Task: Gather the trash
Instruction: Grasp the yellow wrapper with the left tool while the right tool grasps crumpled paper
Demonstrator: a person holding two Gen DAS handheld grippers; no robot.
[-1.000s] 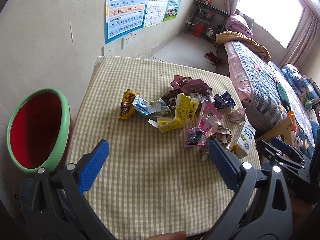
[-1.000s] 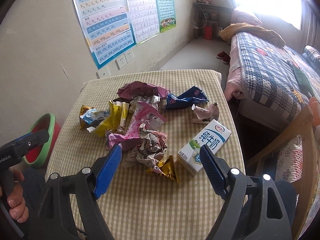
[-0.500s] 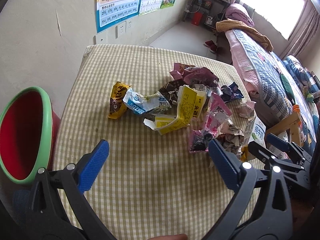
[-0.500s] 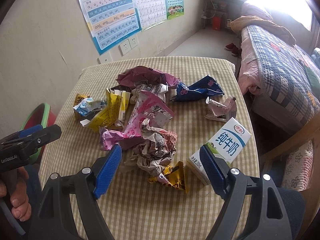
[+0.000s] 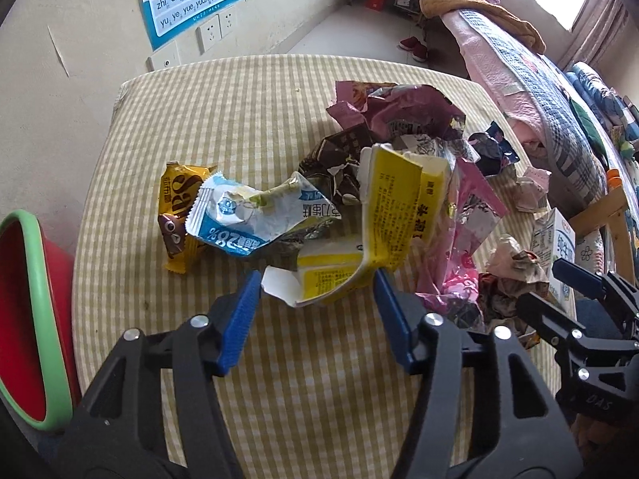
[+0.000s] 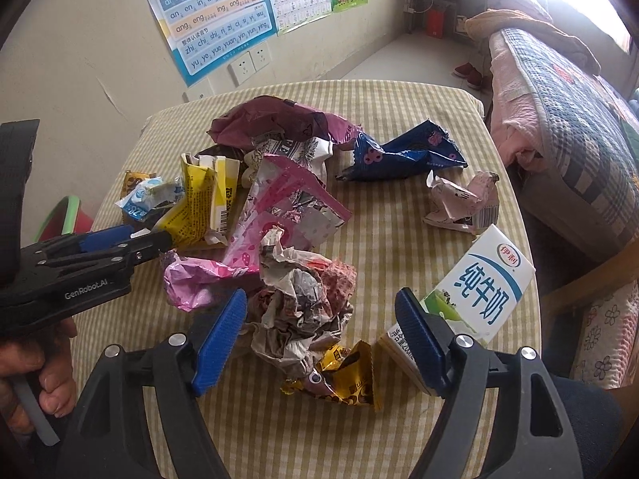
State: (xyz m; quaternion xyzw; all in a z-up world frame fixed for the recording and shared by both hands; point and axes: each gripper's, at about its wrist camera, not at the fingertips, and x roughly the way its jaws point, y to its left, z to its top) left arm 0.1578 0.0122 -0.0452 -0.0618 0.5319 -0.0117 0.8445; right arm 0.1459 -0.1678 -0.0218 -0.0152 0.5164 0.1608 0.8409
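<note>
The left tool (image 5: 317,279) is seen low in the left wrist view with its blue fingers spread wide, one on either side of the torn yellow carton (image 5: 371,239), whose lower edge lies between the tips; whether the fingers touch it cannot be told. The right tool (image 6: 321,319) is likewise held wide open at the bottom of the right wrist view, its fingers set to either side of the crumpled paper wad (image 6: 303,299); the milk carton (image 6: 475,291) is found just beside its right finger, and a gold wrapper (image 6: 343,383) lies between the fingers, nearer the camera. The trash is heaped at the middle of the checked surface (image 5: 239,99); a blue wrapper (image 6: 403,155) is placed toward the upper right of the heap. A red bin with a green rim (image 5: 28,319) is seen at the left edge of the frame, beside the surface.
</note>
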